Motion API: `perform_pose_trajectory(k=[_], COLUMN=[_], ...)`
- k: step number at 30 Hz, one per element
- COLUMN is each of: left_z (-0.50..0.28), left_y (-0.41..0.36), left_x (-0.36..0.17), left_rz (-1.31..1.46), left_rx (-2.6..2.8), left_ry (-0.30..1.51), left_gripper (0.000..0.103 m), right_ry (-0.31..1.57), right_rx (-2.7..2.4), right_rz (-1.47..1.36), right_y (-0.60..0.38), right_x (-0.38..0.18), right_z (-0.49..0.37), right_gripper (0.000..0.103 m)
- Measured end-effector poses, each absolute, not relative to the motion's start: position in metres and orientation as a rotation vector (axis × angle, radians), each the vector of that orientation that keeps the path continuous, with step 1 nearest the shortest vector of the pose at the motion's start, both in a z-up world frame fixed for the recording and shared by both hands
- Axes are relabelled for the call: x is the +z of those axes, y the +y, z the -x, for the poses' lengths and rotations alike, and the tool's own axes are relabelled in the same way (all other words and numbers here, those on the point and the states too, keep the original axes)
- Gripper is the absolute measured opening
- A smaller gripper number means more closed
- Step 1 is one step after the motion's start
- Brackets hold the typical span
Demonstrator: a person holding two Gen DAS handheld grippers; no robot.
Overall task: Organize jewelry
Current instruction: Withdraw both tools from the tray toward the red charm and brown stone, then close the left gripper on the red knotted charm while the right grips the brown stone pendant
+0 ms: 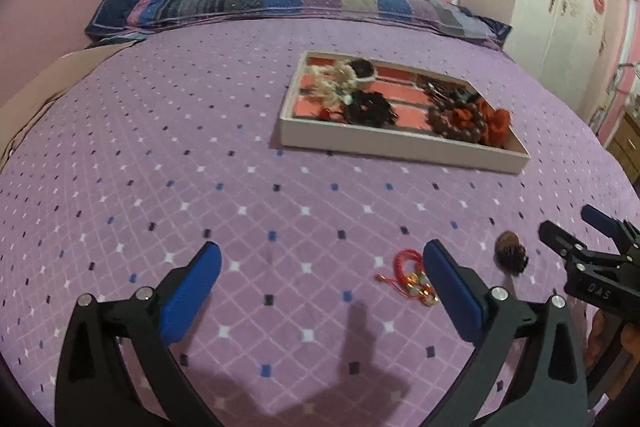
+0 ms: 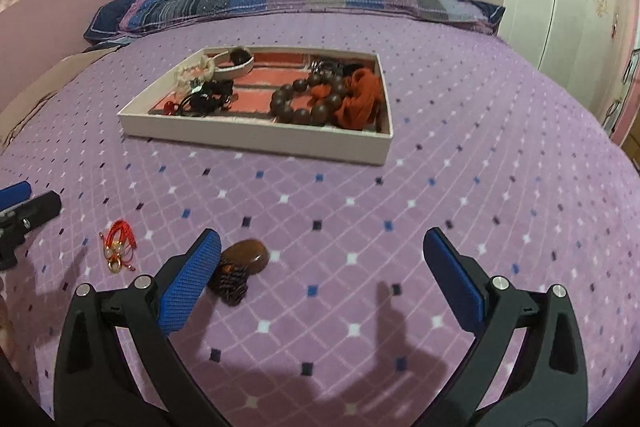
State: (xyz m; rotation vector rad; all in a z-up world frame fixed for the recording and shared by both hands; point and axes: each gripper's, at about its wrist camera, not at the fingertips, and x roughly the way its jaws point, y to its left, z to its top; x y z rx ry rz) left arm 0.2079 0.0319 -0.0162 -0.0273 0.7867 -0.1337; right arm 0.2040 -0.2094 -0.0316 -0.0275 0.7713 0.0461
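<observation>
Nearby, red bracelet [image 1: 404, 273] beside pendant [image 2: 240, 265], tray [image 2: 256, 137] beyond.

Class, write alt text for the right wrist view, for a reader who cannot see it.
The right gripper, jaws open, hovers over a purple diamond-patterned bedspread beside a brown polished stone pendant on a dark braided cord. A red cord bracelet with gold charms lies further left, and a white rectangular tray of jewelry sits beyond.
</observation>
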Motion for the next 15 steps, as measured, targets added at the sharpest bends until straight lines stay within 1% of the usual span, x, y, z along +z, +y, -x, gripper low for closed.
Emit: perform_pose_trajectory(k=[9,15], left_z=[-0.209,-0.218], left_y=[0.006,-0.002], left_x=[-0.04,-0.054], left_rz=[-0.041,-0.066], left_rx=[-0.179,-0.194], left_ry=[0.825,0.856], left_gripper=[0.098,0.097], right_ry=[0.801,0.809], right_rx=[0.062,0.068], right_rz=[0.067,0.068], right_y=[-0.198,-0.197], right_x=[-0.046,-0.05], right_z=[-0.204,-0.205], right_gripper=[0.098,0.095])
